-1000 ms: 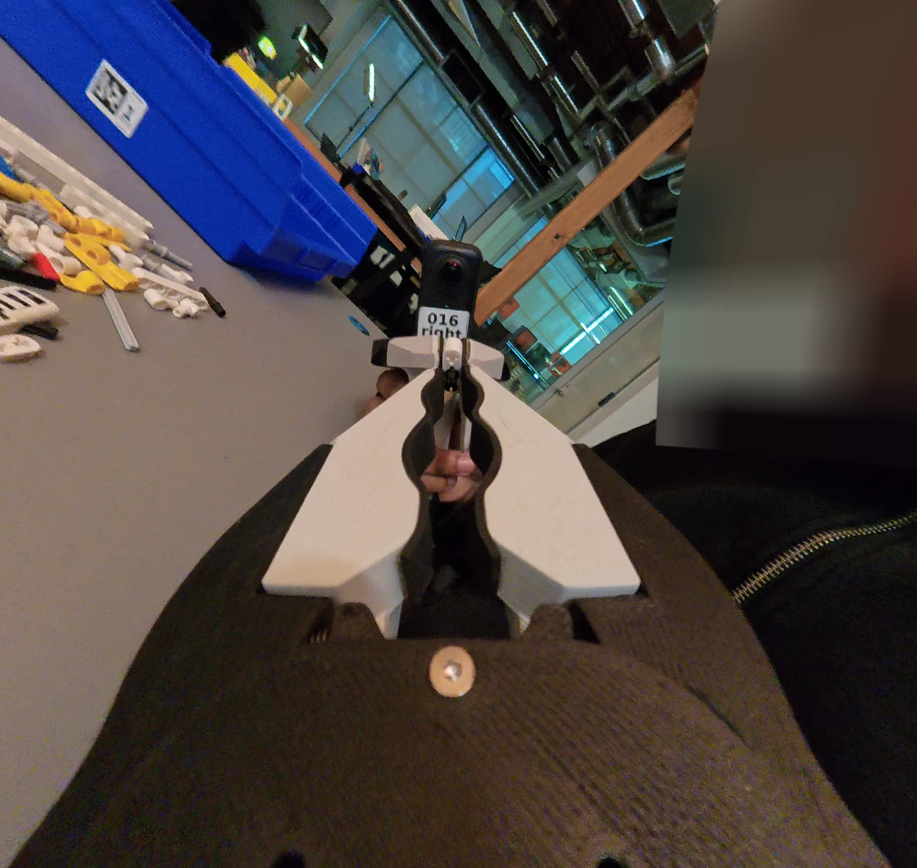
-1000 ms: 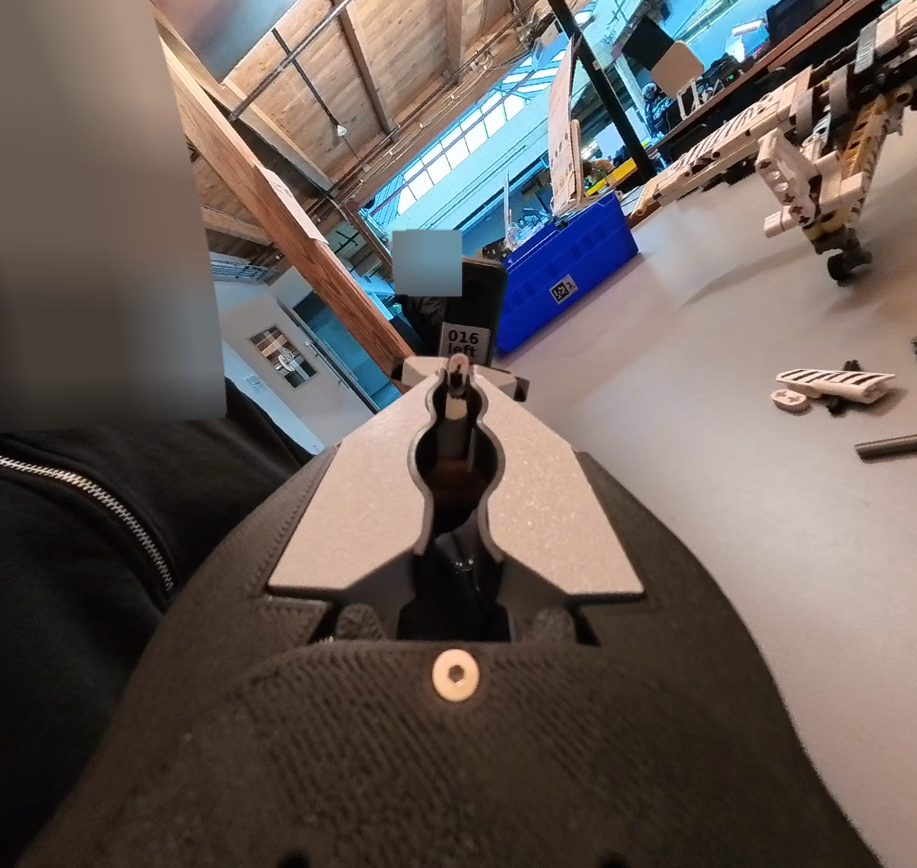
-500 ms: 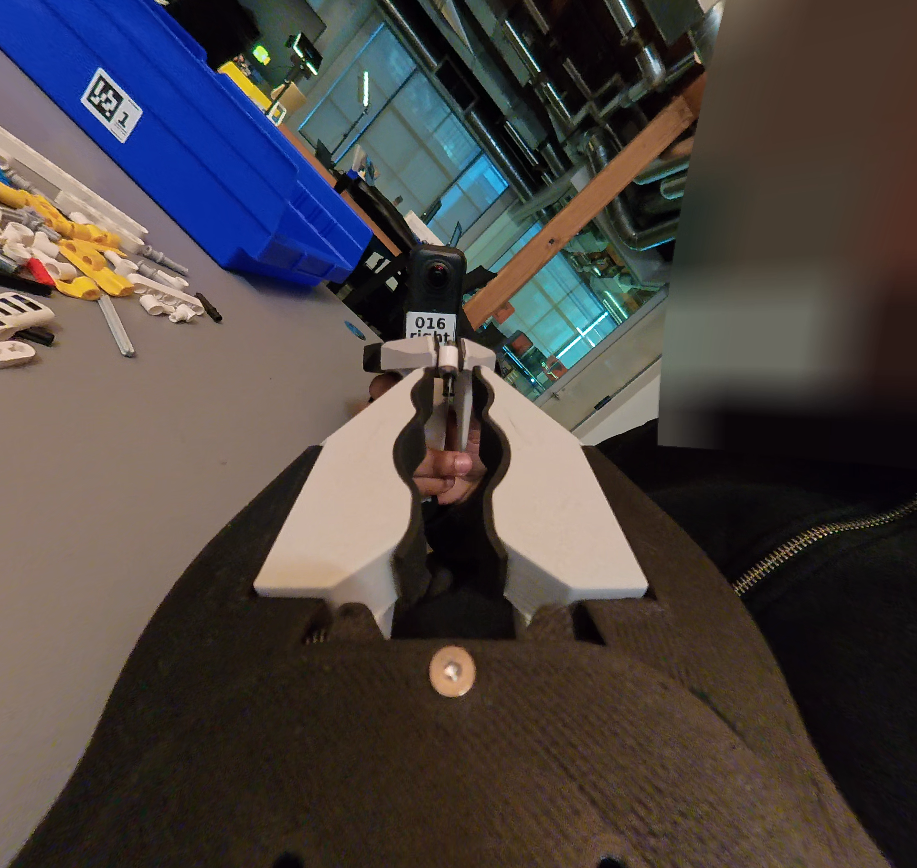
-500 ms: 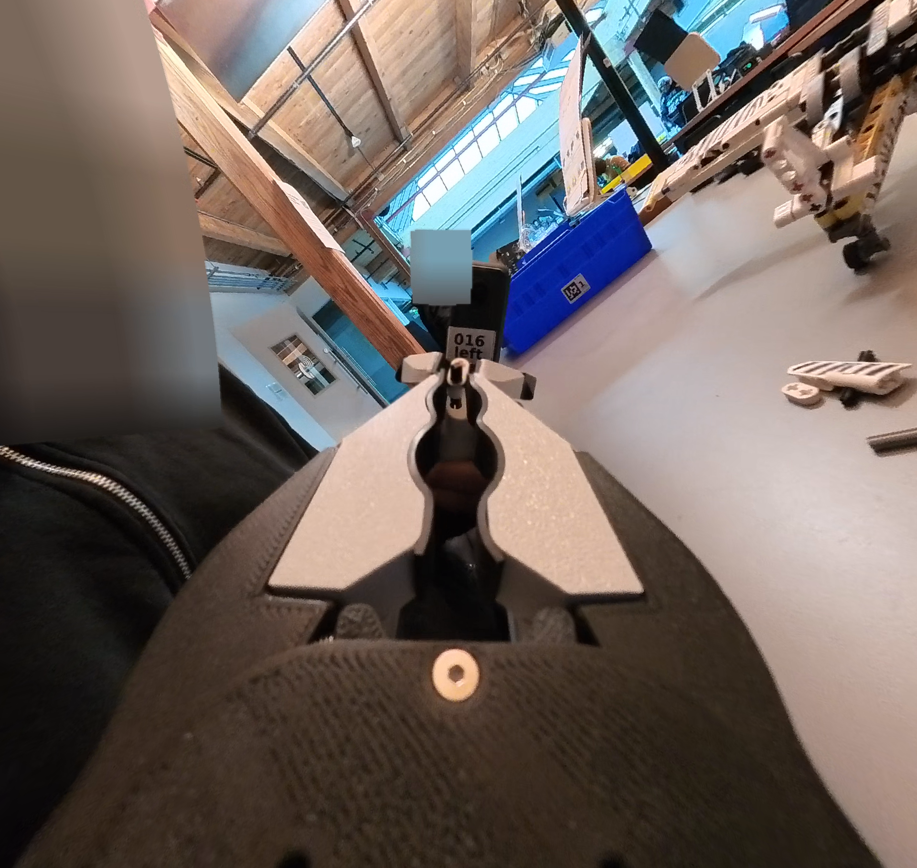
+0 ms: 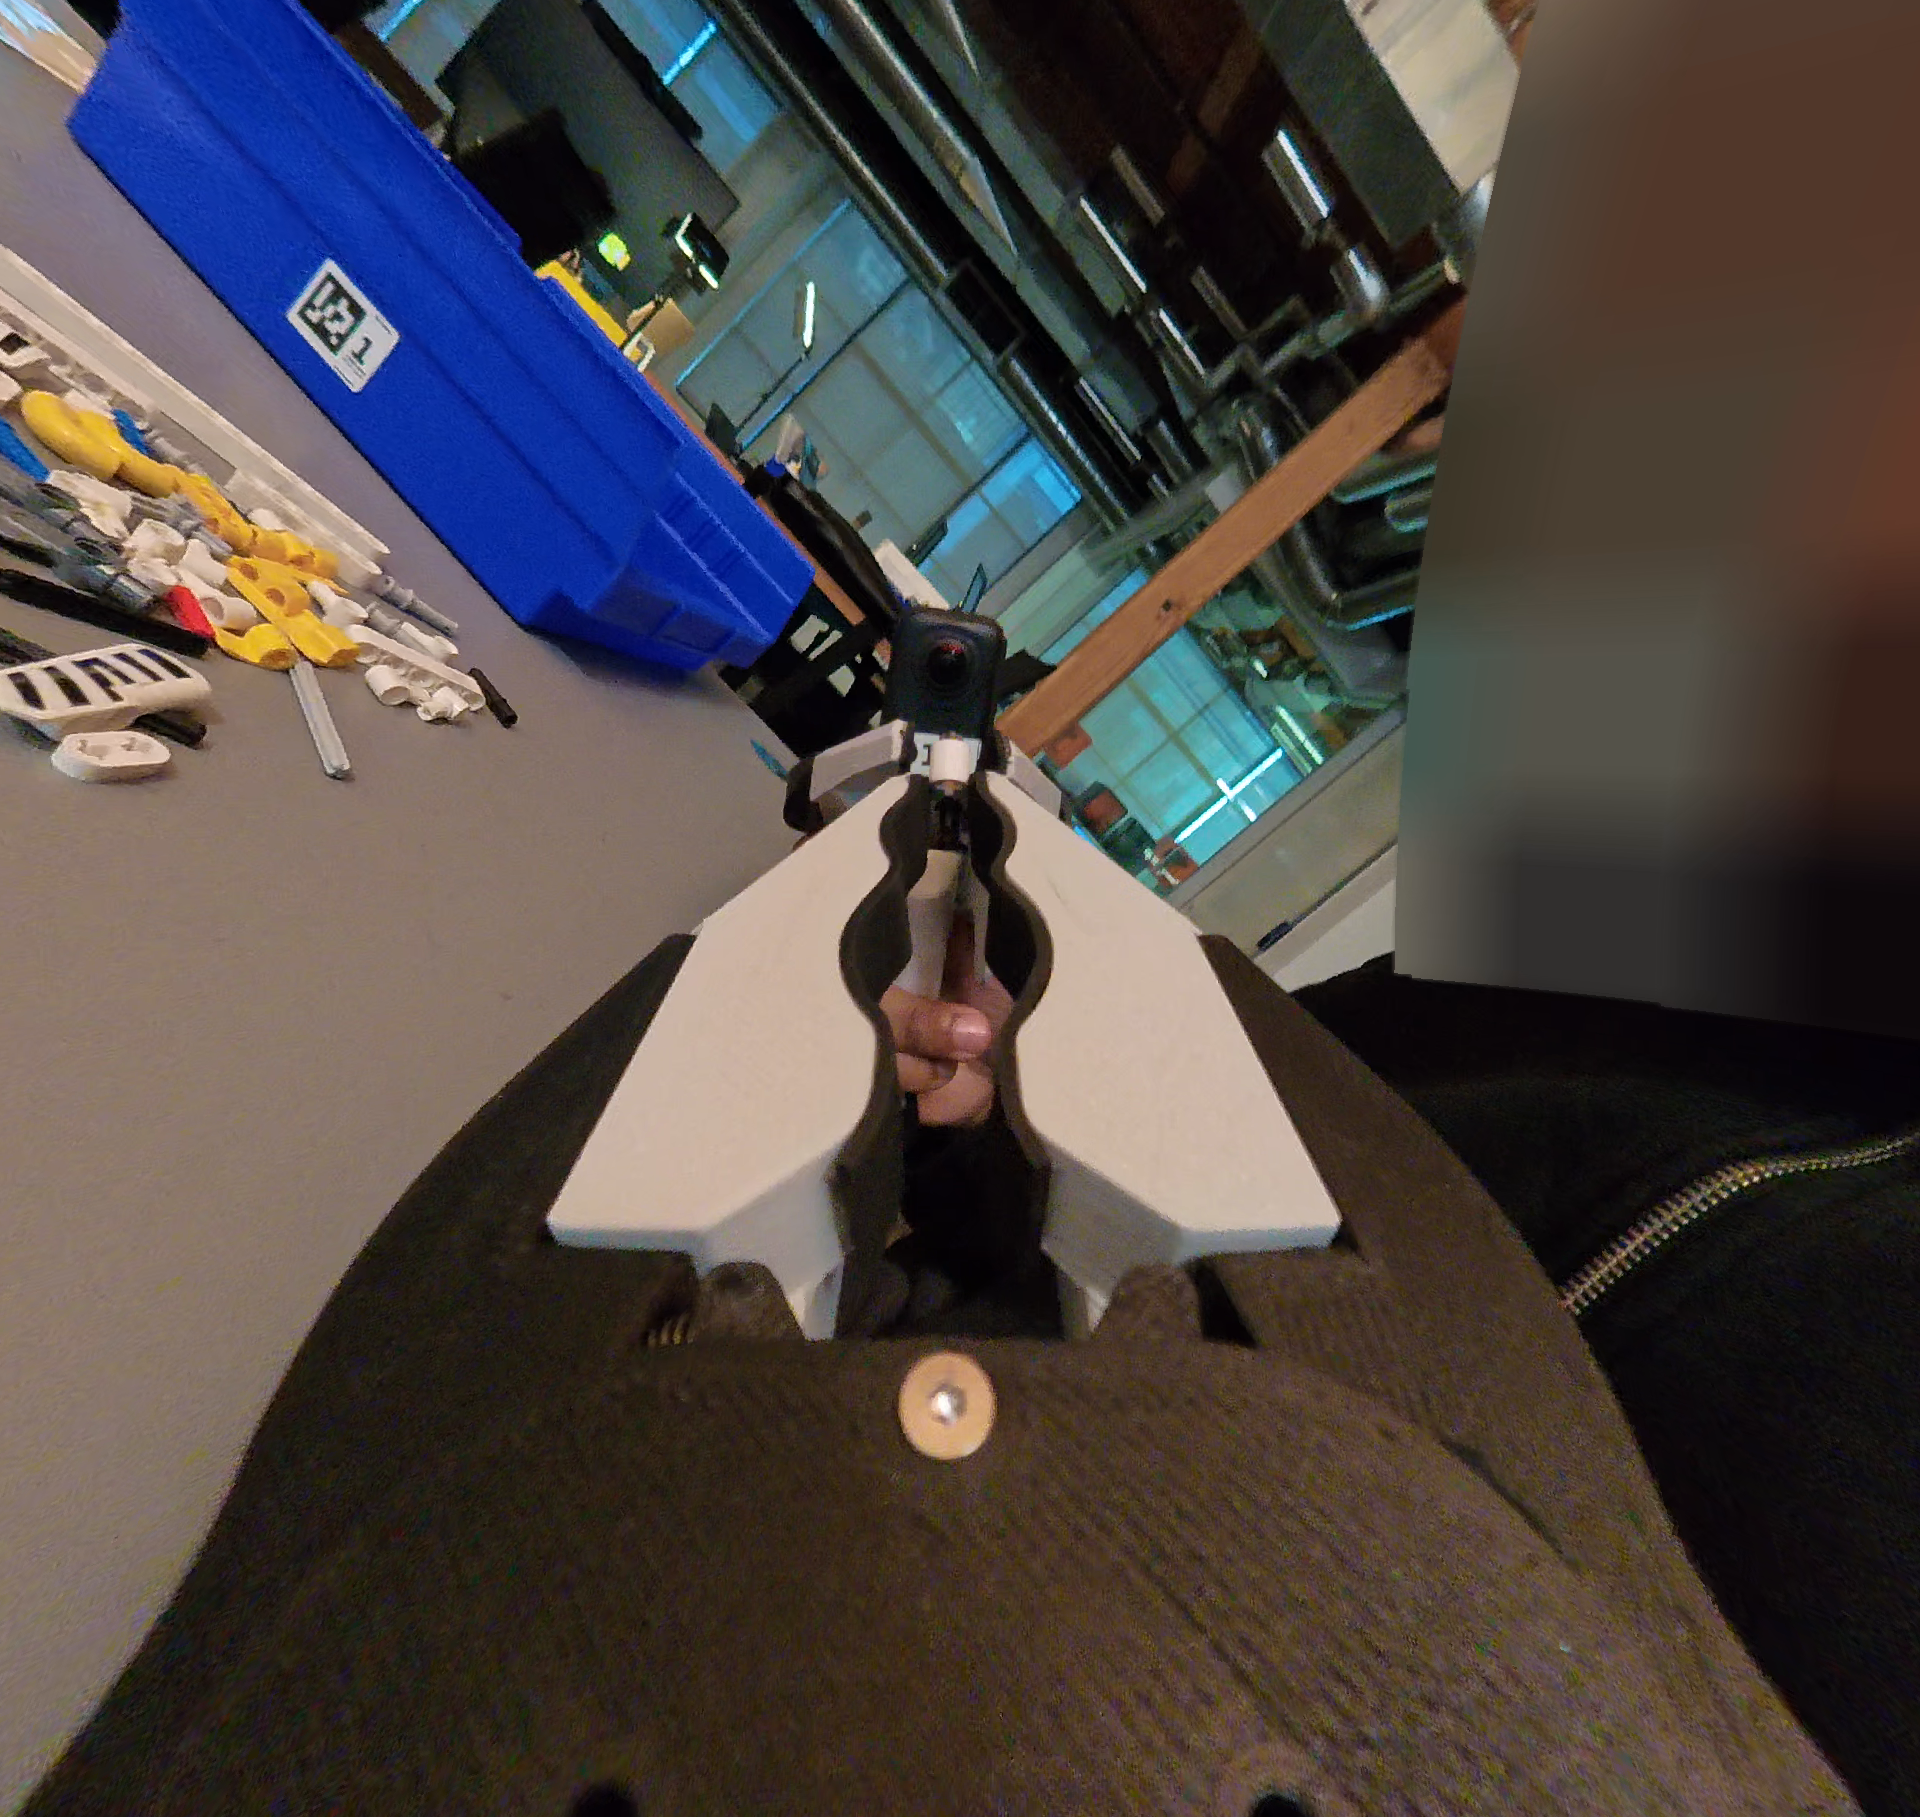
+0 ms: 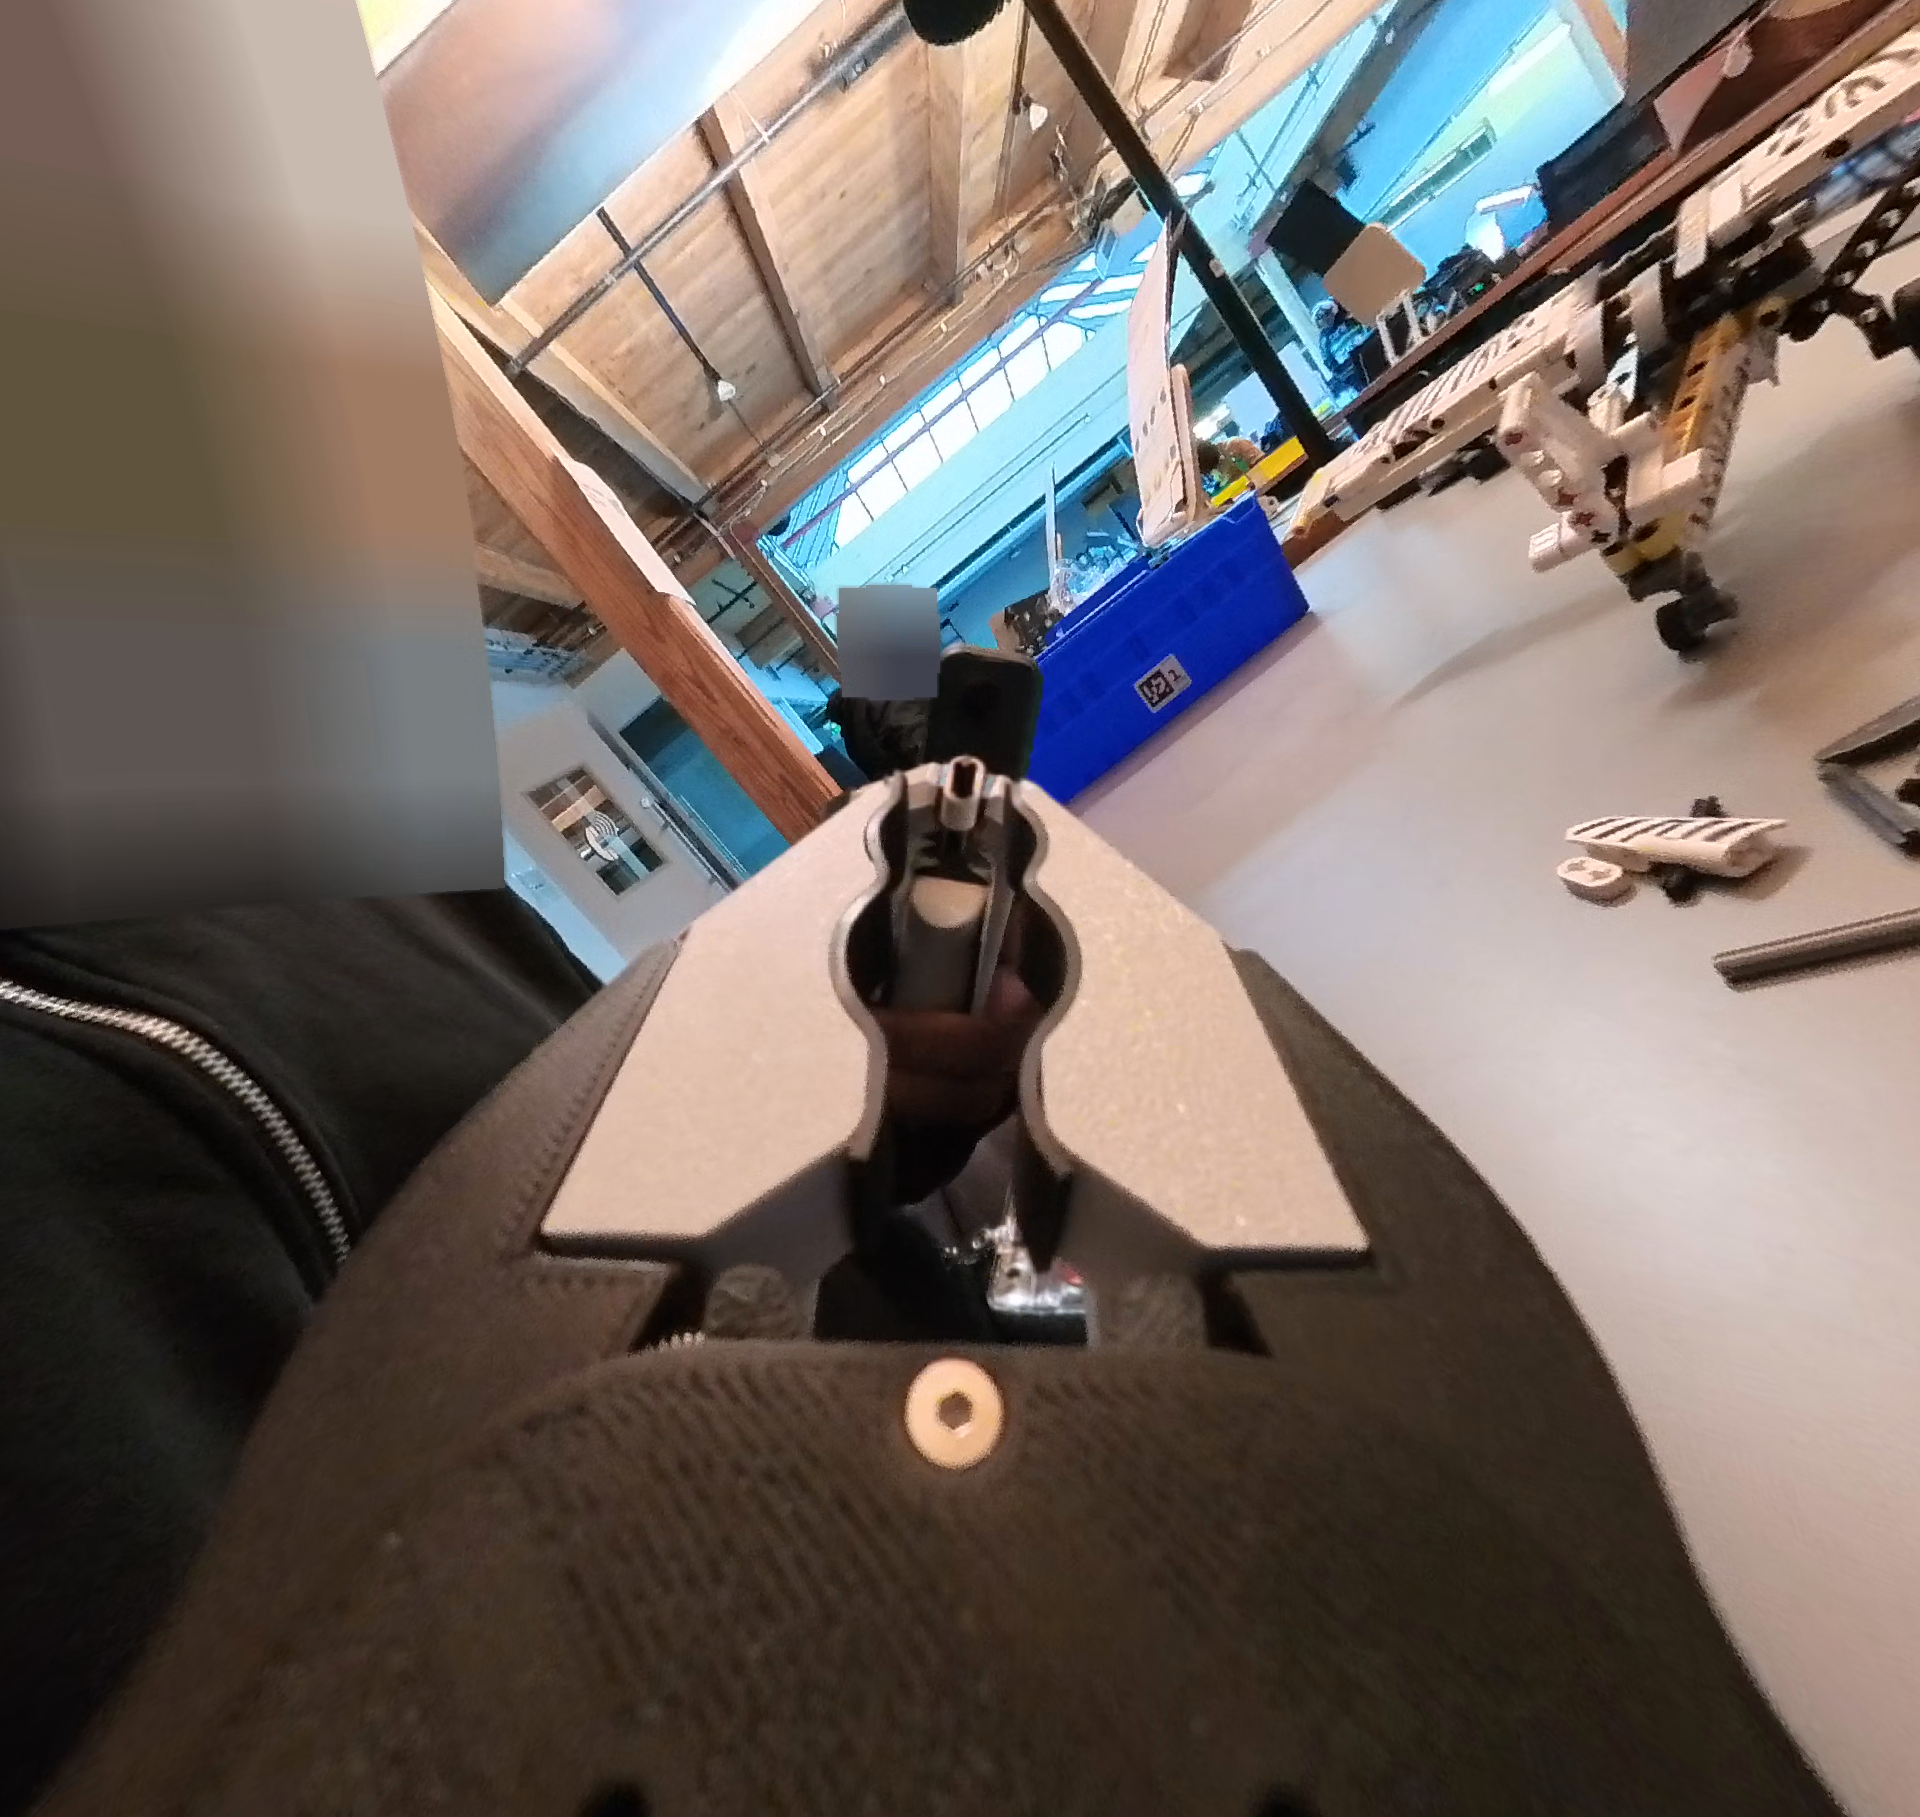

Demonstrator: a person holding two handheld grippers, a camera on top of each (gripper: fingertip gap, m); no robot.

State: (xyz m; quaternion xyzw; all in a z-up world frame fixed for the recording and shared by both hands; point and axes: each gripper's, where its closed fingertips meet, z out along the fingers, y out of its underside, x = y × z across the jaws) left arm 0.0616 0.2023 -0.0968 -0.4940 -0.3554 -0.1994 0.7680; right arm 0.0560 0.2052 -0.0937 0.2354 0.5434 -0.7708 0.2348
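The two grippers meet tip to tip above the grey table (image 5: 312, 936). My left gripper (image 5: 943, 793) is shut on a thin black pin (image 5: 943, 817) that carries a small white bush (image 5: 951, 757) just past its fingertips. My right gripper (image 6: 958, 796) is open. Its fingertips (image 6: 906, 793) stand on either side of the white bush (image 6: 961, 793), with a gap on each side. The right gripper's spread fingers (image 5: 847, 765) and camera (image 5: 945, 666) show behind the bush in the left wrist view. The left gripper's camera (image 6: 982, 718) shows behind the bush in the right wrist view.
A blue bin (image 5: 416, 365) stands at the table's back and also shows in the right wrist view (image 6: 1164, 666). Loose yellow, white and grey parts (image 5: 208, 583) and a white grilled panel (image 5: 94, 687) lie at the left. A built model (image 6: 1621, 417) and a dark rod (image 6: 1818, 946) are at the right. The grippers are tip to tip, or close to it. About 12 cm separates my right fingertips from the dark rod (image 6: 1818, 946). My left wrist view (image 5: 329, 732) looks at it from another angle.
My left gripper opened for a moment and has shut again on the black pin. My right gripper, shut on the part before, has opened off the white bush.
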